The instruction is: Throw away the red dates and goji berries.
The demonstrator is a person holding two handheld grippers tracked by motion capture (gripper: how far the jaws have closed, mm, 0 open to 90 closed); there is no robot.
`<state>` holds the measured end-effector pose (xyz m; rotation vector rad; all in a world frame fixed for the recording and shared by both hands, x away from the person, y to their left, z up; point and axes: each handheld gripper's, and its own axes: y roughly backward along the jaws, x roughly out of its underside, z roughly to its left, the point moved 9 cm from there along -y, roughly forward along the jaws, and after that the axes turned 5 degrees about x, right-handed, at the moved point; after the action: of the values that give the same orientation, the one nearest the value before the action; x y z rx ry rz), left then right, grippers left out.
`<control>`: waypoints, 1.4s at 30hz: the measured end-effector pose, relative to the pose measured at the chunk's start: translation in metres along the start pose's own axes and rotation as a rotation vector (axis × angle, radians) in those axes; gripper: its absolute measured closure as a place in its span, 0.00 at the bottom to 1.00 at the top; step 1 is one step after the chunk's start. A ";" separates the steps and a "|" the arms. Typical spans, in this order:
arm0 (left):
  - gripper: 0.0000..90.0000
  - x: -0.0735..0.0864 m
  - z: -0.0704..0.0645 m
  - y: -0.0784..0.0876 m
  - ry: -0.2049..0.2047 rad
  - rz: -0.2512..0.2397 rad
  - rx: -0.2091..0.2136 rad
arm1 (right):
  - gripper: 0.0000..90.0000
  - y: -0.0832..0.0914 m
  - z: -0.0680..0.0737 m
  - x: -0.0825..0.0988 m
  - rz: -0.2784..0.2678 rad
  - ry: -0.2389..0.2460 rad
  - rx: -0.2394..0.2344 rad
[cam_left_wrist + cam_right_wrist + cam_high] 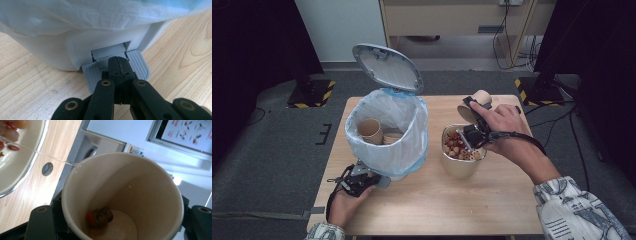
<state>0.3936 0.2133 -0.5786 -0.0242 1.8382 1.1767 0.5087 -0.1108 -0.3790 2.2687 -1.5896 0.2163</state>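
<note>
Over at the right of the high view, the right gripper (474, 117) has its jaws clamped on either side of a paper cup (476, 101), tipped mouth-down above the bowl (460, 167) of leftovers; in the right gripper view the cup (140, 192) sits between the two black jaws at the bottom corners, a few scraps (100, 217) stuck to its bottom. Lower left, the left gripper (368, 176) has its jaws pressed together, empty, their tips resting on the grey pedal (140, 63) of the pedal bin (387, 125), whose lid (387, 67) stands up.
</note>
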 end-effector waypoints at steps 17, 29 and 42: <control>1.00 0.000 0.000 0.000 -0.001 0.000 0.000 | 0.32 -0.001 0.003 -0.011 -0.007 0.158 0.016; 1.00 0.000 0.000 0.000 0.000 0.000 0.000 | 0.32 -0.001 -0.002 -0.010 0.042 0.215 0.059; 1.00 0.000 0.000 0.000 0.000 -0.001 0.001 | 0.32 0.001 -0.005 -0.012 0.059 0.244 0.089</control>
<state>0.3937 0.2134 -0.5786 -0.0242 1.8380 1.1756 0.5043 -0.0987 -0.3780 2.1645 -1.5462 0.5666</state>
